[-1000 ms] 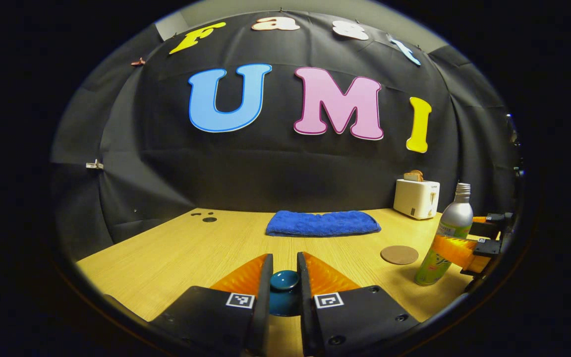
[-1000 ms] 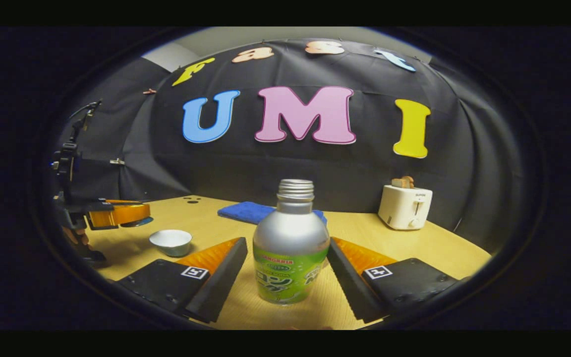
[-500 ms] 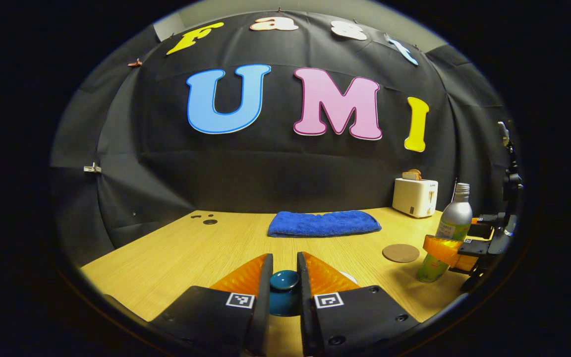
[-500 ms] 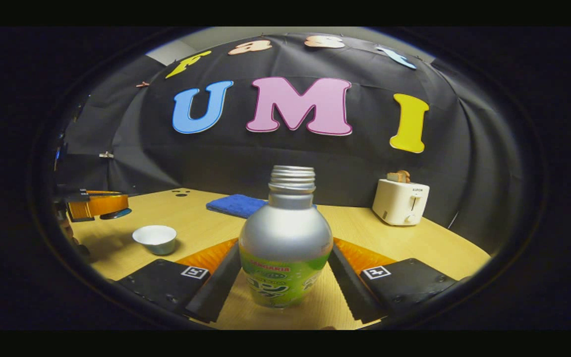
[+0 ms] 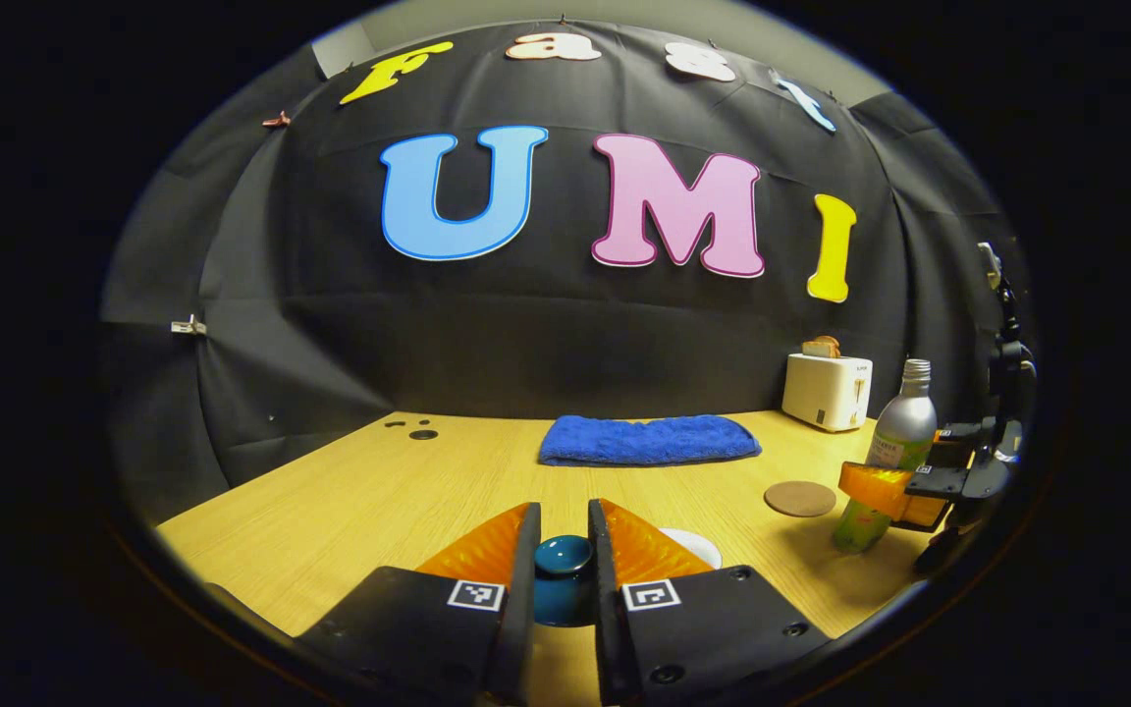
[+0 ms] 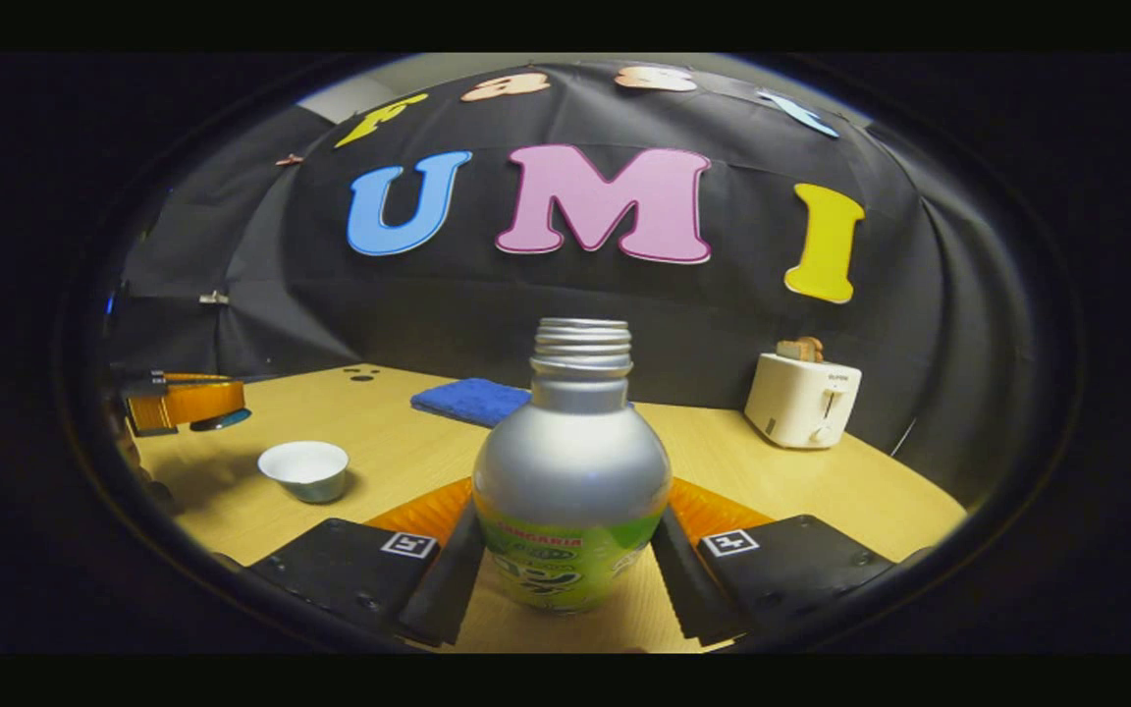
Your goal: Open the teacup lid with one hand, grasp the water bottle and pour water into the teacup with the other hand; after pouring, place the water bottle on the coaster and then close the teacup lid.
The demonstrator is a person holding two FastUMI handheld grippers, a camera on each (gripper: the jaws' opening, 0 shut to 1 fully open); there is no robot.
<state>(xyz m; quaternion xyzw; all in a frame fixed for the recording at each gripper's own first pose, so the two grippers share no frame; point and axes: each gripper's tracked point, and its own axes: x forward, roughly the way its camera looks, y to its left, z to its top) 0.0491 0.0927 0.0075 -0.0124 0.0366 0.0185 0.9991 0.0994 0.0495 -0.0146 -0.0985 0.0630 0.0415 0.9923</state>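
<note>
1. Furthest left of the white open teacup (image 6: pixel 307 469), the left gripper (image 5: pixel 563 550) is clamped on the knob of the dark teal ceramic lid (image 5: pixel 563 556), one finger on each side. It holds the lid up off the light wooden table (image 5: pixel 379 501) and to the cup's left, which I take as keeping the mouth free for pouring.
2. The cup stands uncovered, nothing over it.
3. Beyond the cup, toward the wall, lies a folded blue towel (image 5: pixel 649 440).
4. Right of the cup, the round brown cork coaster (image 5: pixel 799 498) sits bare, presumably waiting for the bottle.
5. Further right, the right gripper (image 6: pixel 570 550) has both fingers pressed against the green label of the upright silver metal bottle (image 6: pixel 572 471), uncapped and not yet tilted.
6. Behind it stands a cream toaster (image 6: pixel 800 401).
</note>
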